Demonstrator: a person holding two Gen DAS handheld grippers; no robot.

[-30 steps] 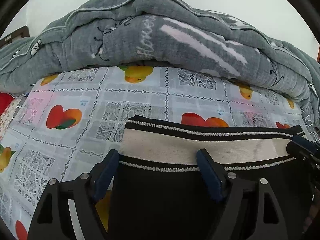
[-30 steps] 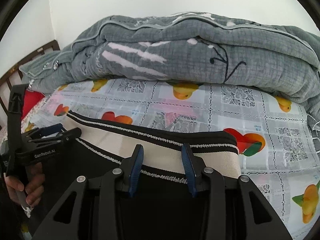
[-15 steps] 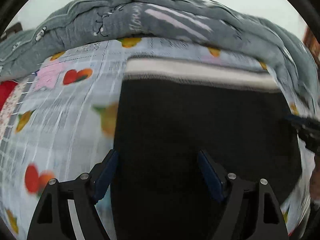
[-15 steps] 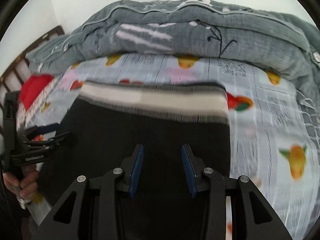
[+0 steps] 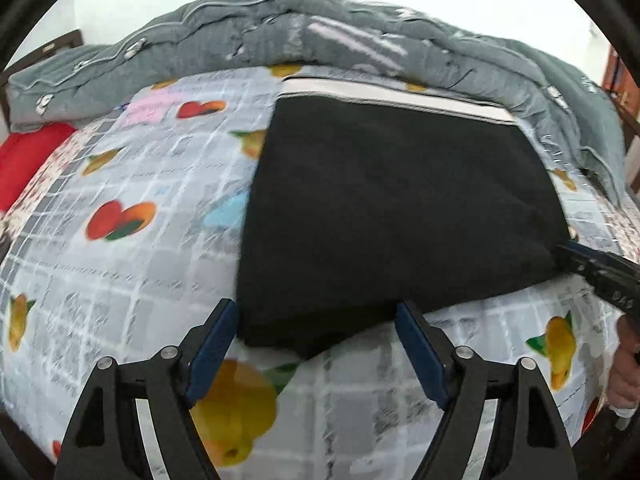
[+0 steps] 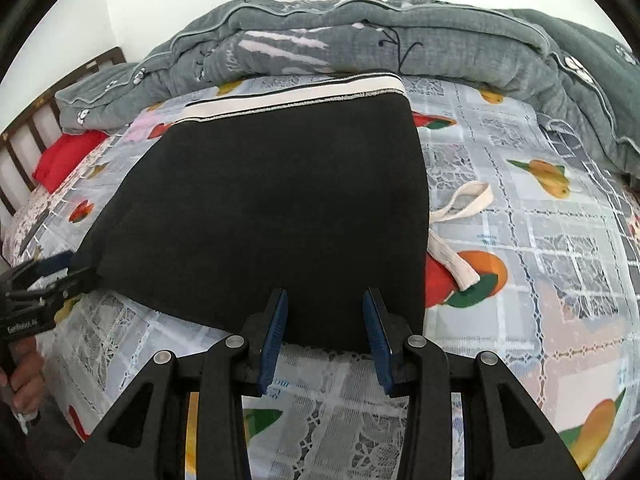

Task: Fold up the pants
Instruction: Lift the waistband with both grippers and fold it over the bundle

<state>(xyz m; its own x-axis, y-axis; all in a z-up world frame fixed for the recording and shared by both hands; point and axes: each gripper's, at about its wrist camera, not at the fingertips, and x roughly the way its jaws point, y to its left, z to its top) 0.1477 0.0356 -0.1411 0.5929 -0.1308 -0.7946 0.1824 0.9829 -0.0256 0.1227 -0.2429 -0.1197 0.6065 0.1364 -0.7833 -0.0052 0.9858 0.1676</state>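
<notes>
1. Nearest: left gripper (image 5: 316,344) spread wide, holding nothing, poised just short of the pants' (image 5: 396,208) near left corner.
2. Right gripper (image 6: 325,334) part open, empty, straddling the near hem; likely lined up for a next fold.
3. Beyond: pants flat on fruit-print bedsheet (image 6: 540,248), drawstring (image 6: 456,216) trailing right.
4. Farthest: striped waistband (image 6: 296,98) touching grey quilt (image 6: 360,28).

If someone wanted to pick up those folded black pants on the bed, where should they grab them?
Probably by the near folded edge of the black pants, one corner per gripper, coming in low from the bed's front. That edge lies free on the fruit-print bedsheet, facing both open grippers, while the cream waistband sits far back against the grey quilt.
</notes>
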